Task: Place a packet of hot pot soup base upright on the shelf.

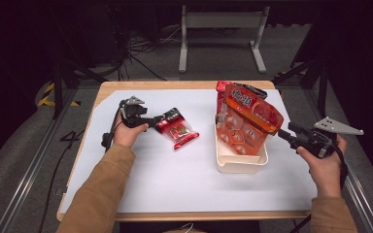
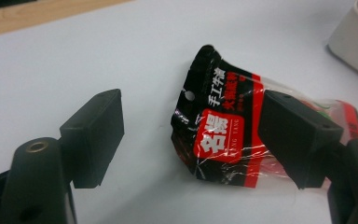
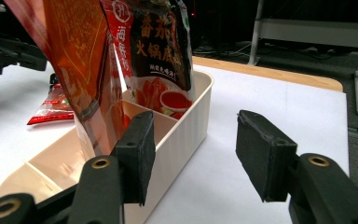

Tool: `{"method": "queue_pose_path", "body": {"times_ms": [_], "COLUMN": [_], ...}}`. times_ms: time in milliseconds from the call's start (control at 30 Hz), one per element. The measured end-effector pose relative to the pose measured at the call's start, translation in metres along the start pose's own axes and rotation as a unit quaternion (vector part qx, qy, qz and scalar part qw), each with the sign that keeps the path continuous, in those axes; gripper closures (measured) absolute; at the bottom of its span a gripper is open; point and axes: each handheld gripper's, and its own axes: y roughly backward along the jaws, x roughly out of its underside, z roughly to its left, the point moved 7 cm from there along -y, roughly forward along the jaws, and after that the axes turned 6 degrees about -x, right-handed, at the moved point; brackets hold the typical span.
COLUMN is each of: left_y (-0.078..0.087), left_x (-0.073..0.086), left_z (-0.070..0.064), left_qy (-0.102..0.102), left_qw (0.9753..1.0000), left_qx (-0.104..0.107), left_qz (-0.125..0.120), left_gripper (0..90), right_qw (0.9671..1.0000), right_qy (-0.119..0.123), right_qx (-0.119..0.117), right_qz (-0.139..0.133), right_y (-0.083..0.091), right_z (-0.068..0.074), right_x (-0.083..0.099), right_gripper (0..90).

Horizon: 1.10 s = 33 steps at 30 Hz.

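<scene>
On the white mat point(image 1: 175, 179), left of the bin point(image 1: 240, 162), a small red-and-black sachet point(image 1: 177, 128) lies flat. The left gripper point(image 1: 159, 119) is at its black top end, jaws wide apart and holding nothing; in the left gripper view one jaw overlaps the sachet's point(image 2: 223, 137) clear side and the other stands well off on bare mat. To do the pickup well, I judge the gripper should shift until the crumpled black header sits between both pads, then close on that stiffer sealed edge rather than the soft belly, so the pouch hangs instead of folding.

The right gripper point(image 1: 285, 134) hovers just beside the bin's right wall, also spread open and empty, next to the large orange pouch point(image 1: 247, 121) leaning upright in the bin. It could steady that pouch so a compartment stays clear for the sachet.
</scene>
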Motion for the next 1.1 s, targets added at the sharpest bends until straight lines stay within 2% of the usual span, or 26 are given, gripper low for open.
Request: {"method": "queue_pose_path", "body": {"times_ms": [33,167,300,367,433,633,867,1067,1100], "left_y": [-0.002,-0.008,-0.012,-0.013,-0.015,-0.021,-0.023,-0.026,-0.026], "left_x": [0.002,0.007,0.008,0.010,0.011,0.014,0.017,0.018,0.018], "left_z": [-0.001,-0.002,-0.002,-0.005,-0.005,-0.005,-0.010,-0.015,-0.016], "left_qy": [0.005,0.005,0.009,0.021,0.019,0.029,0.024,0.010,0.007], "left_qw": [1.0000,0.9997,0.9996,0.9991,0.9991,0.9985,0.9979,0.9981,0.9980], "left_qx": [0.003,0.012,0.017,0.025,0.025,0.028,0.043,0.044,0.044], "left_qz": [0.005,0.019,0.022,0.026,0.029,0.037,0.042,0.043,0.044], "left_gripper": [24.5,30.5,32.1,34.6,35.1,36.4,47.3,60.9,60.9], "right_qw": [1.0000,1.0000,1.0000,1.0000,1.0000,0.9999,0.9999,0.9999,0.9999], "right_qy": [-0.001,-0.002,-0.003,-0.003,-0.005,-0.004,-0.006,-0.003,-0.003], "right_qx": [0.000,-0.003,-0.003,-0.003,-0.003,-0.006,-0.007,-0.008,-0.008], "right_qz": [0.001,0.006,0.006,0.006,0.007,0.008,0.010,0.012,0.012], "right_y": [0.000,-0.002,-0.002,-0.003,-0.004,-0.004,-0.005,-0.007,-0.007], "right_z": [0.000,0.000,0.000,0.000,0.000,0.000,0.000,0.001,0.001], "right_x": [0.000,0.002,0.003,0.004,0.005,0.006,0.007,0.008,0.008], "right_gripper": [47.0,46.5,45.9,45.6,45.5,45.4,45.5,45.5,45.5]}}
